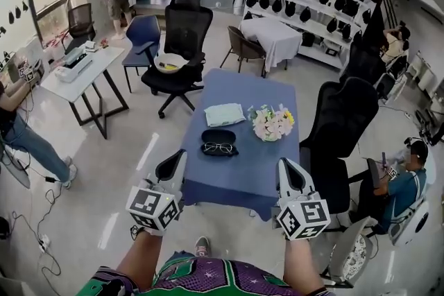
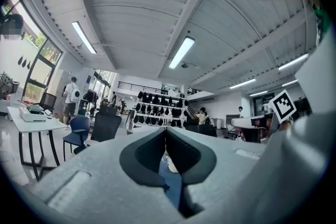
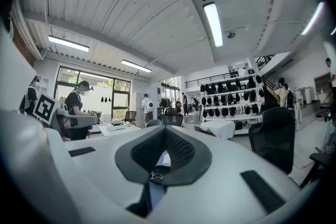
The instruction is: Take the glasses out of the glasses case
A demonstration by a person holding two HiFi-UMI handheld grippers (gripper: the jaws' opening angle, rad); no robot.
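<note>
On the blue table [image 1: 236, 173] lies an open black glasses case [image 1: 219, 137] with a pair of dark-framed glasses [image 1: 218, 148] resting in it. My left gripper [image 1: 179, 159] and right gripper [image 1: 286, 166] are both held level in front of the table's near edge, short of the case, one on each side. Each is shut with nothing between its jaws. The left gripper view shows the left gripper [image 2: 166, 131] with its jaws pressed together. In the right gripper view the right gripper [image 3: 165, 131] is likewise shut, and the glasses [image 3: 156, 176] peek through the gap below its tips.
A folded pale cloth [image 1: 225, 114] and a bunch of flowers [image 1: 272, 123] lie on the table behind the case. Black office chairs stand at the far left [image 1: 182, 45] and right [image 1: 343, 128] of the table. A person [image 1: 406, 180] sits at the right, and a white desk [image 1: 80, 69] stands at the left.
</note>
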